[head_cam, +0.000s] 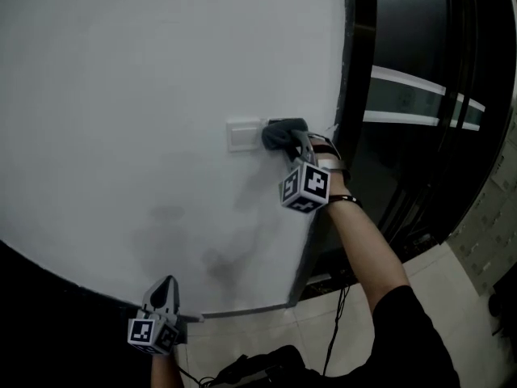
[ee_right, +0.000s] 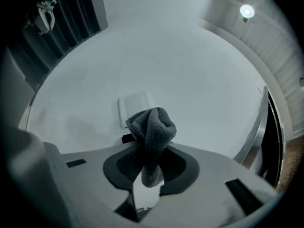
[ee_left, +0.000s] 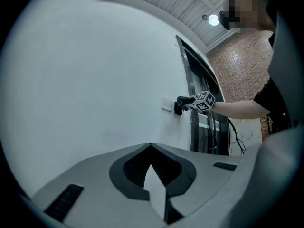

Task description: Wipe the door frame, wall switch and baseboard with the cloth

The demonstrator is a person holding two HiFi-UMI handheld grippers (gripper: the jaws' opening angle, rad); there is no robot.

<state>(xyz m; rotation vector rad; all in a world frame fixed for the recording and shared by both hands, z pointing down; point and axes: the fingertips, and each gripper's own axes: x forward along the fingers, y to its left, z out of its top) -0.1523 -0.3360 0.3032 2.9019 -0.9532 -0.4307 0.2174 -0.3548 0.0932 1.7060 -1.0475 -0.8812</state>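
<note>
My right tongs (head_cam: 297, 145) are clamping the cloth (head_cam: 283, 132) at the switch's (head_cam: 242, 135) 3 o'clock edge; my left tongs (head_cam: 166, 289) are hanging closed, empty.

The cloth (head_cam: 283, 133) hides the right edge of the wall switch (head_cam: 244, 135). The hand (head_cam: 160, 362) holding the left claw (head_cam: 167, 283) is cut off at the head view's bottom edge.

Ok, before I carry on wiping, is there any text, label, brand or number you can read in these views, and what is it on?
There is no readable text in any view.
Wall switch: plain white plate, no label or marking visible.
Right marker cube and left marker cube: black-and-white square patterns only, no letters or numbers.
Cloth: plain dark grey, no tag or print showing.
</note>
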